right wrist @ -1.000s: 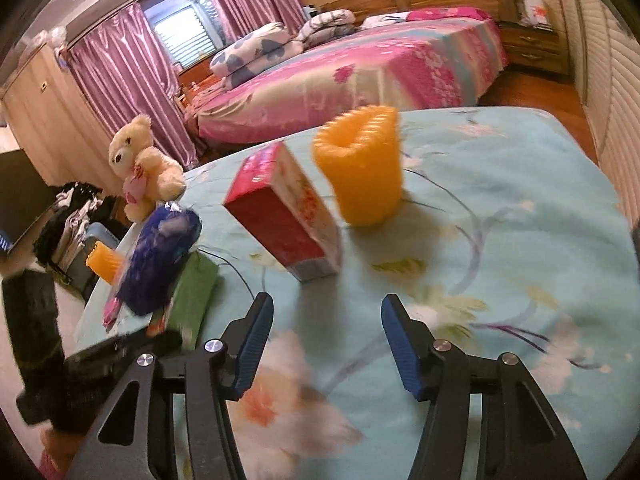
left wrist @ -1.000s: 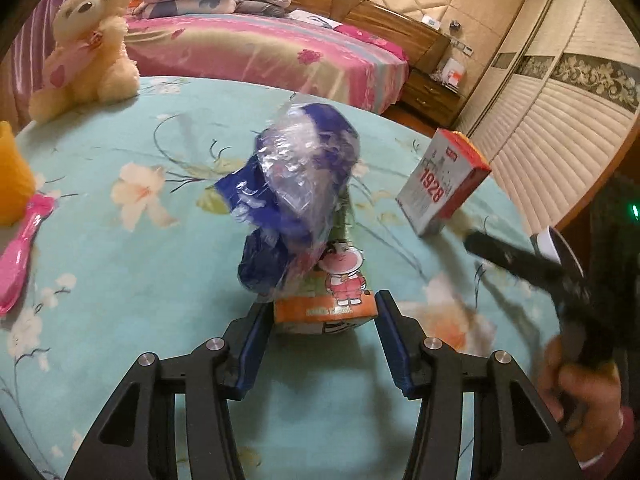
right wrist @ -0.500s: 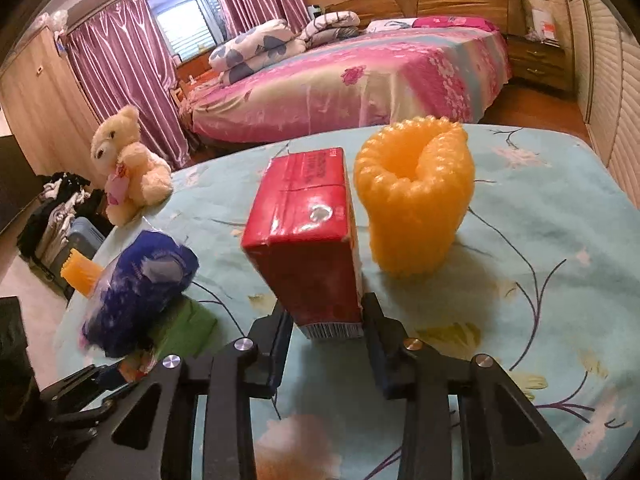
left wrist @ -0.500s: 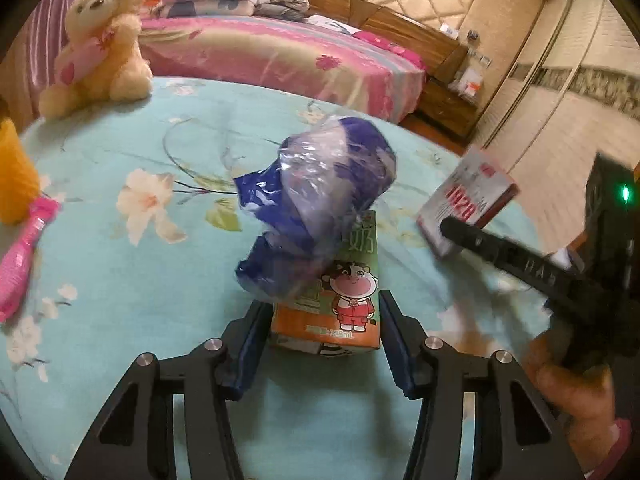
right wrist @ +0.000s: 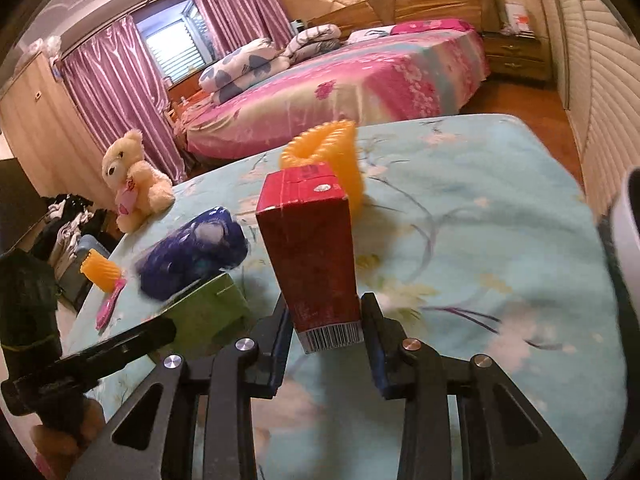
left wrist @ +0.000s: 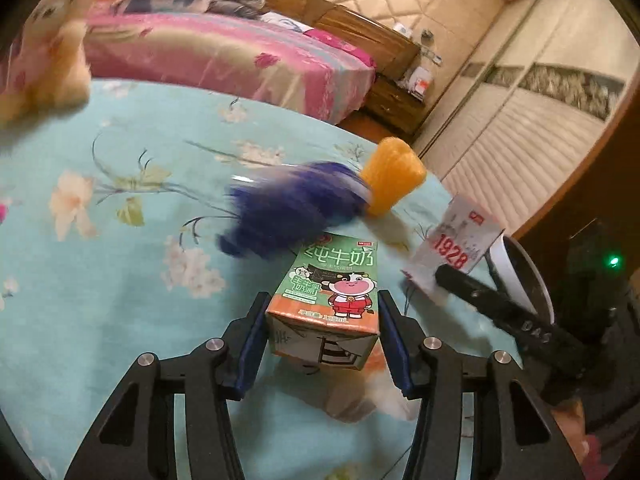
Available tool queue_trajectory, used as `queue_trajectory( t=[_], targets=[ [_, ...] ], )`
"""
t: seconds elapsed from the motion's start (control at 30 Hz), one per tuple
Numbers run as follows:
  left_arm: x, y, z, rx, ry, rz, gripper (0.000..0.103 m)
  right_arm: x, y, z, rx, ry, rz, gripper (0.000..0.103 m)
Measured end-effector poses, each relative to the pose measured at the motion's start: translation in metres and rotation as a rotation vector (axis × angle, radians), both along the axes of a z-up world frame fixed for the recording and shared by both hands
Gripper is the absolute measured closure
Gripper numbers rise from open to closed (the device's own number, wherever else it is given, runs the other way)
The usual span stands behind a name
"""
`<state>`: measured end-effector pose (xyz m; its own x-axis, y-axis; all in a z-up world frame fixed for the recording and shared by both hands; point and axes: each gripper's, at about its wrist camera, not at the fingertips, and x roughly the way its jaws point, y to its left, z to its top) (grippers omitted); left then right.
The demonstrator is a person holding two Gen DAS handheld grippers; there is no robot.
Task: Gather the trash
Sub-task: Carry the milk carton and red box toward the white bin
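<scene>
Left tool (left wrist: 323, 344) clamped on green milk carton (left wrist: 332, 292), pads tight on both sides, carton lifted clear of teal floral tabletop (left wrist: 100, 280). Right tool (right wrist: 325, 332) closed on red carton (right wrist: 310, 248); jaws just closed in, carton now pinched at barcode end, upright and slightly tilted, raised off the cloth. Blue plastic bag (left wrist: 292, 204), motion-blurred, beyond green carton, contact with it unclear. Yellow ribbed cup (right wrist: 332, 156) behind red carton; second yellow cup (right wrist: 98, 270) near far tabletop edge beside pink brush (right wrist: 108, 308). Teddy bear (right wrist: 132, 178) seated at tabletop edge. White bin rim (left wrist: 520, 276) at right, close to red carton. Pink bed (right wrist: 340, 88) in background.
</scene>
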<state>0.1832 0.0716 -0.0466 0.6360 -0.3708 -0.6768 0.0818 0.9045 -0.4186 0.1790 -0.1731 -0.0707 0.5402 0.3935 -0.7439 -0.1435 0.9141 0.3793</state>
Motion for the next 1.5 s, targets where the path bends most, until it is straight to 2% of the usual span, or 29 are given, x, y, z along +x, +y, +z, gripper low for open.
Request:
queue_trajectory(
  t=[0.2, 0.4, 0.6, 0.83, 0.9, 1.07, 1.5],
  targets=[
    [-0.008, -0.03, 0.005, 0.077, -0.018, -0.026, 0.053, -0.017, -0.023, 0.006, 0.01, -0.01, -0.043, 0.07],
    [-0.022, -0.061, 0.012, 0.187, -0.039, -0.064, 0.052, -0.034, -0.046, 0.01, 0.01, -0.01, -0.076, 0.07],
    [-0.024, -0.08, -0.002, 0.278, 0.032, -0.071, 0.053, -0.044, -0.055, 0.002, -0.016, 0.013, -0.076, 0.07],
    [-0.026, -0.088, 0.003, 0.302, 0.011, -0.065, 0.055, -0.031, -0.049, -0.006, -0.011, 0.028, -0.063, 0.065],
    [-0.024, -0.087, 0.0, 0.306, 0.008, -0.067, 0.055, -0.028, -0.049, -0.009, -0.016, 0.03, -0.064, 0.069],
    [-0.024, -0.093, 0.004, 0.291, -0.003, -0.093, 0.056, -0.039, -0.053, -0.001, -0.03, -0.007, -0.061, 0.07],
    [-0.021, -0.155, 0.023, 0.262, -0.073, -0.235, 0.056, -0.072, -0.121, 0.033, -0.042, -0.052, -0.177, 0.07]
  ],
)
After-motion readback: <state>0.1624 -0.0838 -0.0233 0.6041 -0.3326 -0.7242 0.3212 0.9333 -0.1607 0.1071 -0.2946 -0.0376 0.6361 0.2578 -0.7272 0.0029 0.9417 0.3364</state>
